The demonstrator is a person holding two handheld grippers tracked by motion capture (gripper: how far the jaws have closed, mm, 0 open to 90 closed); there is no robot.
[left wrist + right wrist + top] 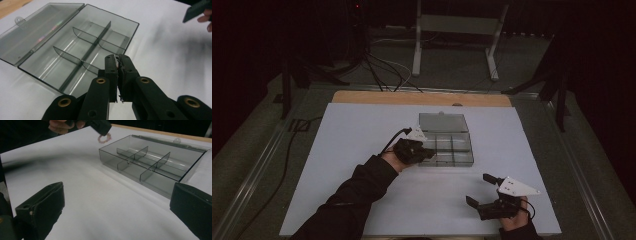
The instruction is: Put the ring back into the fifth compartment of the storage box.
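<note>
The left gripper (428,154) is closed on a small pink ring (105,138), maybe a hair band or a thin bracelet, which hangs from the tips of its jaws just beside the near left corner of the clear plastic box (447,145). In the left gripper view the jaws are pressed together, with a little frayed material between them. The right gripper (479,190) rests lower on the white worktop (362,150), well apart from the box, and its jaws stand wide with nothing between them. In my judgement, the work in hand is to put the ring into one compartment of the box. The main risk is that the ring is pinched only at its edge, so it could slip out too early and fall on the worktop beside the box wall and not inside. It could also catch on one of the thin dividers (75,57) and stay lying across two compartments. A further risk is that the closed jaws push against the wall of the light box and move it, because the right gripper does not hold it steady. The box is open, with its lid (37,30) lying flat behind it, away from the person. The inside is divided by one long wall and shorter cross walls into several compartments, and all that I can see are empty.
</note>
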